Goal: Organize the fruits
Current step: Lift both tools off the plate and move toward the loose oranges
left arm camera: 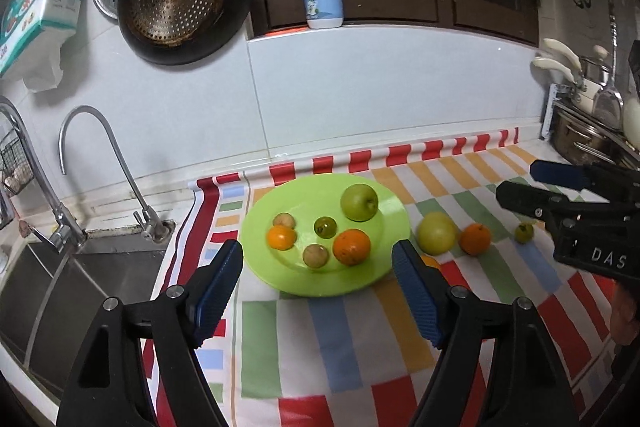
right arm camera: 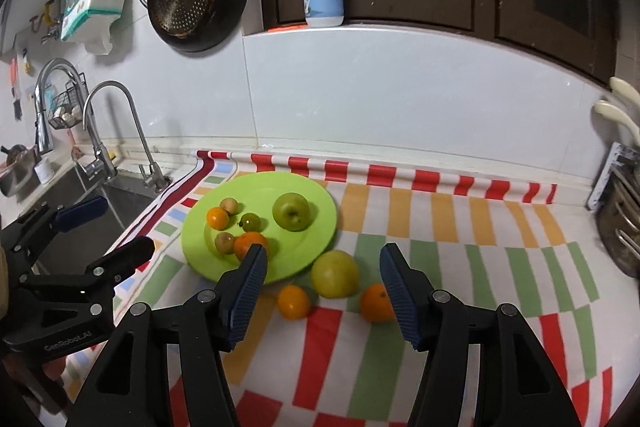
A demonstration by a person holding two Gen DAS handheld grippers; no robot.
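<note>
Lime-green plastic plate already gathers six fruits, among them a green apple, while a yellow-green apple and two oranges wait on the striped cloth just right of its near rim. Both tongs stand wide and empty: the right gripper frames those strays, probably to lift one next, and the left gripper hovers near the plate.

Green plate holds six fruits — others beside on cloth.
</note>
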